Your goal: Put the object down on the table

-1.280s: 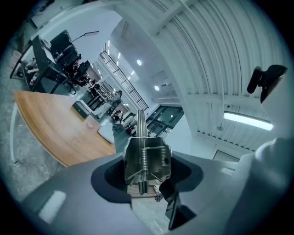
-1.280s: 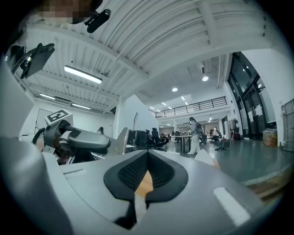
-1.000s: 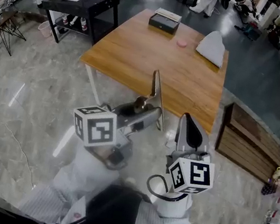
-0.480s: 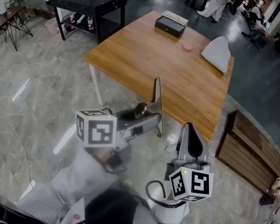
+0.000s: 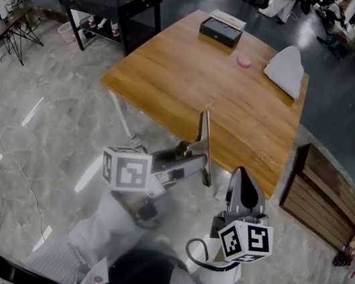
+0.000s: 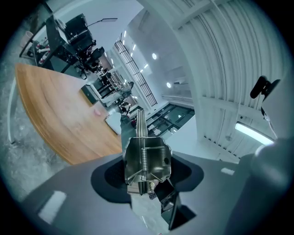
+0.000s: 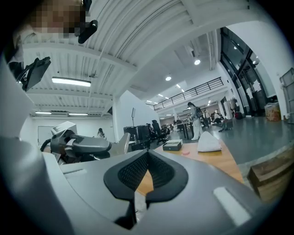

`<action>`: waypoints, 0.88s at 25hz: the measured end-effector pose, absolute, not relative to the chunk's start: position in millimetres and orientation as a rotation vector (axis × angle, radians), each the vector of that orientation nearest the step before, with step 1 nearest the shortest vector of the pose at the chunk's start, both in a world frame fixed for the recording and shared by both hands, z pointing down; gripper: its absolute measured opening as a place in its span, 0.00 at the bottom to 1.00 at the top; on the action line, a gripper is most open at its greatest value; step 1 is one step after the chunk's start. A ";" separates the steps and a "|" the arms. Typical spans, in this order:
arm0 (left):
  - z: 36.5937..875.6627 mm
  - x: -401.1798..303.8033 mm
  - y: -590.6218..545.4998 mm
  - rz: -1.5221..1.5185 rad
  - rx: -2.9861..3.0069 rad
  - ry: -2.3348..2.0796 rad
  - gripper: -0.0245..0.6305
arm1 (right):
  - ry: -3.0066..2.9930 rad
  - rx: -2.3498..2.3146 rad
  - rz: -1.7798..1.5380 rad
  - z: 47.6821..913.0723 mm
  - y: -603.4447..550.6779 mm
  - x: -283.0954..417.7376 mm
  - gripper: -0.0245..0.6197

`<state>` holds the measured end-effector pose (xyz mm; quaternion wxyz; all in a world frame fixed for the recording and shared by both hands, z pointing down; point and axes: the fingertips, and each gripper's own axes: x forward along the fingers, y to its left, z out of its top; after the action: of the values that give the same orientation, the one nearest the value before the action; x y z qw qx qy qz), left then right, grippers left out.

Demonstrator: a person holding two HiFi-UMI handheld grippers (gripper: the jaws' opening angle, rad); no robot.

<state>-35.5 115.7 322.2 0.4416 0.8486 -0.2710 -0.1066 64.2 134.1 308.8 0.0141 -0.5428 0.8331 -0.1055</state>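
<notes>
My left tongs (image 5: pixel 180 162) are clamped on the metal tool (image 5: pixel 203 139), with the pads pressing its sprung, boxy middle from either side. The left gripper view looks straight onto that coil spring, set between the jaws. My right tongs (image 7: pixel 146 170) are closed on nothing, pads meeting at the tips, and they hang low at my right side. What matters for setting the tool down is where the table (image 5: pixel 175 76) lies, and it lies ahead of me, straight along the line in which my left tongs point. From the head view the tool hangs over the grey floor (image 5: pixel 50 129) in front of the table's near edge, and only the tip of its long flat blade overlaps the wood. That may be only the steep angle, since I cannot tell whether the tip has truly crossed the edge. The tool's long axis runs away from me, out of the jaws and toward the table, with the blade on edge rather than flat. I judge that I have to carry it forward until the whole length is over the wood, then tip the blade down so it lies along the top. The left hand is the nearer and the only loaded one; the right has no part here. The near half of the table is bare, while the black box (image 5: pixel 221 29), pink disc (image 5: pixel 244 62) and white bundle (image 5: pixel 287 70) sit well away at the far end.
</notes>
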 end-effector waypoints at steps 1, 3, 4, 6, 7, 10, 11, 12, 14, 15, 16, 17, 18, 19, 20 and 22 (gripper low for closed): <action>327.8 -34.9 97.8 -0.254 2.102 -0.662 0.37 | 2.594 -1.701 -0.331 312.5 116.4 63.0 0.06; 339.2 -34.2 62.2 -0.230 2.093 -0.633 0.37 | 2.606 -1.726 -0.323 319.4 80.7 59.2 0.06; 345.1 -33.7 45.6 -0.214 2.090 -0.618 0.37 | 2.614 -1.738 -0.322 323.1 63.7 57.2 0.06; 357.4 -33.5 15.2 -0.174 2.077 -0.591 0.37 | 2.610 -1.759 -0.343 329.2 32.6 54.8 0.06; 363.7 -33.4 1.3 -0.152 2.068 -0.578 0.37 | 2.596 -1.771 -0.359 331.3 19.0 55.1 0.06; 383.6 -29.5 -37.5 -0.111 2.030 -0.542 0.37 | 2.556 -1.819 -0.409 341.0 -17.1 59.2 0.06; 389.7 -25.4 -48.0 -0.096 2.015 -0.526 0.37 | 2.554 -1.831 -0.429 346.9 -28.5 60.4 0.06; 396.3 -19.7 -56.9 -0.075 1.998 -0.509 0.37 | 2.555 -1.841 -0.452 353.8 -39.4 62.0 0.06; 413.3 -5.9 -73.9 -0.031 1.958 -0.477 0.37 | 2.552 -1.862 -0.500 368.1 -59.7 69.1 0.06; 423.5 1.4 -82.8 -0.013 1.934 -0.466 0.37 | 2.548 -1.874 -0.521 375.0 -69.2 74.8 0.06; 434.5 8.8 -91.5 0.003 1.907 -0.457 0.37 | 2.543 -1.884 -0.542 382.2 -78.1 81.6 0.06; 445.8 16.2 -100.2 0.018 1.880 -0.451 0.37 | 2.541 -1.891 -0.564 389.5 -86.9 89.3 0.06; 457.0 23.6 -109.6 0.034 1.855 -0.448 0.37 | 2.545 -1.892 -0.588 396.6 -95.9 97.0 0.06; 468.0 30.8 -119.5 0.052 1.832 -0.448 0.37 | 2.553 -1.888 -0.615 403.5 -105.1 104.4 0.06; 479.1 37.8 -129.2 0.070 1.809 -0.448 0.37 | 2.564 -1.878 -0.646 410.9 -113.5 111.3 0.06; 502.5 50.9 -145.3 0.108 1.758 -0.451 0.37 | 2.603 -1.845 -0.715 426.9 -126.8 122.1 0.06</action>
<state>50.9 -145.3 502.5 0.6146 0.7627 -0.1957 0.0469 122.1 -126.8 426.9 -0.0640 -0.5632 0.7945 -0.2181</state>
